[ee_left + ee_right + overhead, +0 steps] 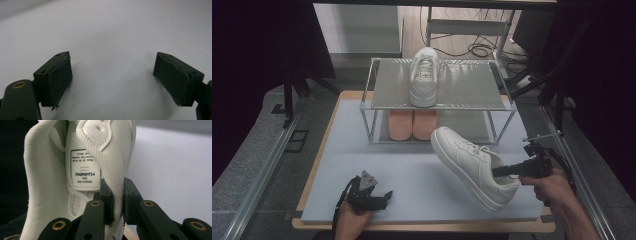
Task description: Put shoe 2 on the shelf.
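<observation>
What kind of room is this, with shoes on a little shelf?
Probably a lab or test room: a metal shoe rack stands on a padded work table, with loose cables on the floor behind and dark curtains around.

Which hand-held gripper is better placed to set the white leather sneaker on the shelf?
Right: the right hand-held gripper already clamps the white leather sneaker's collar; the left hand-held gripper sits open, empty.

Left tool point(112, 80), jaws apart, over white mat point(112, 32)
</observation>
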{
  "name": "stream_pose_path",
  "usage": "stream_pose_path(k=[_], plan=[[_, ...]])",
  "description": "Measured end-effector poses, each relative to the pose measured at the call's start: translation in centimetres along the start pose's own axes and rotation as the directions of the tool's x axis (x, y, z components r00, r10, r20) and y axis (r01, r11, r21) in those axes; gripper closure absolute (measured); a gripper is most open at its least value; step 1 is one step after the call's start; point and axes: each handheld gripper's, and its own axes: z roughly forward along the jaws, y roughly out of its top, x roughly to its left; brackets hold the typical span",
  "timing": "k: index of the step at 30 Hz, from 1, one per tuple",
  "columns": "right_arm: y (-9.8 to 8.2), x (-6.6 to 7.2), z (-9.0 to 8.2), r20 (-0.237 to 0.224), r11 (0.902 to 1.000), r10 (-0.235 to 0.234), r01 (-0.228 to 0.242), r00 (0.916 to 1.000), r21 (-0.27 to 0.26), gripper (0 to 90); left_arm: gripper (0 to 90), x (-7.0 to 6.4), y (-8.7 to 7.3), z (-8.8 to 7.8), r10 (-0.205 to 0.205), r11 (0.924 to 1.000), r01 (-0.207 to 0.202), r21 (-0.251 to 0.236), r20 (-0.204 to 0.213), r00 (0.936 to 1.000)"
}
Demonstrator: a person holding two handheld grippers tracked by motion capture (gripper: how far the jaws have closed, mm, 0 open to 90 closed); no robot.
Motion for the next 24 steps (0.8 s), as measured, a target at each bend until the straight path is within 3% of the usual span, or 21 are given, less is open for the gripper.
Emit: stream_pose_path(k=[16, 24], plan=[[1.5, 1.8, -2.6, -0.034, 0.9964, 0.024, -0.027, 0.9991, -0.08, 80.7, 15.2, 0.0, 0.0, 0.0, 0.001, 1.0, -0.001, -0.001, 0.002, 1.0], [2.7, 2.7, -3.9, -0.045, 0.9898, 0.031, -0.037, 0.9985, -0.137, 80.8, 15.2, 0.0, 0.0, 0.0, -0.002, 1.0, 0.002, 0.0, 0.001, 1.0]])
